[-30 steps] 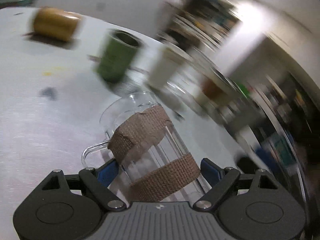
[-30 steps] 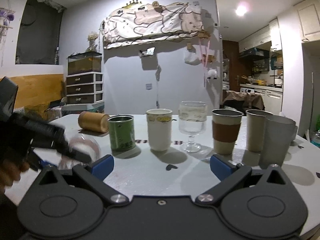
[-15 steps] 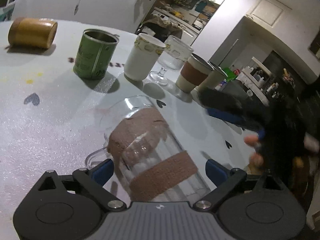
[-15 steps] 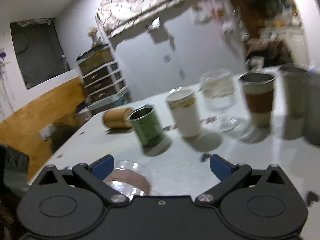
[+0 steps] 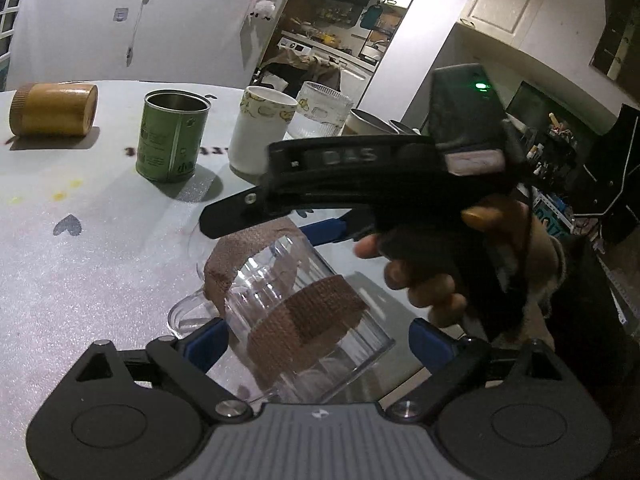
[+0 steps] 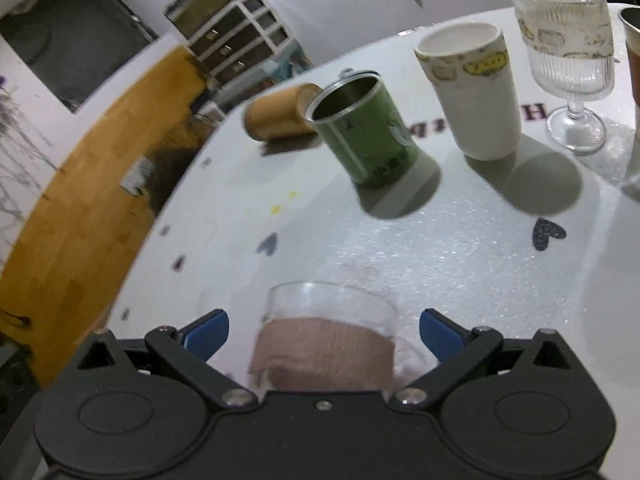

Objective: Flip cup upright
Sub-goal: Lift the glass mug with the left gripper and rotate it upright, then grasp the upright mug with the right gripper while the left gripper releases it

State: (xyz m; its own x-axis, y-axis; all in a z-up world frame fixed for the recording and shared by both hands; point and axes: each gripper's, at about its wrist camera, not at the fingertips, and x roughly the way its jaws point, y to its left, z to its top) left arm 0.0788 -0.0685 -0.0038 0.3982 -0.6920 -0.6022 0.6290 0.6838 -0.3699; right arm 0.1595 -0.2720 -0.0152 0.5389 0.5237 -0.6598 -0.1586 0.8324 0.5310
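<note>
A clear glass mug (image 5: 288,304) with two brown fabric bands lies on its side on the white table (image 5: 80,280), mouth pointing away, handle to the left. My left gripper (image 5: 318,344) is open with its blue pads on either side of the mug's base end. My right gripper (image 6: 322,332) is open and straddles the mug (image 6: 324,344) near its rim. In the left wrist view the right gripper's body (image 5: 360,176) and the hand holding it hang just over the mug.
A row stands behind the mug: a wooden cup lying down (image 5: 54,110), a green tin (image 5: 172,136), a white paper cup (image 5: 262,134), a ribbed stemmed glass (image 6: 568,60). The table edge curves at the left (image 6: 160,216).
My right gripper has swung down and in from the right and now straddles the mug near its rim. My left gripper stays open around the mug's base.
</note>
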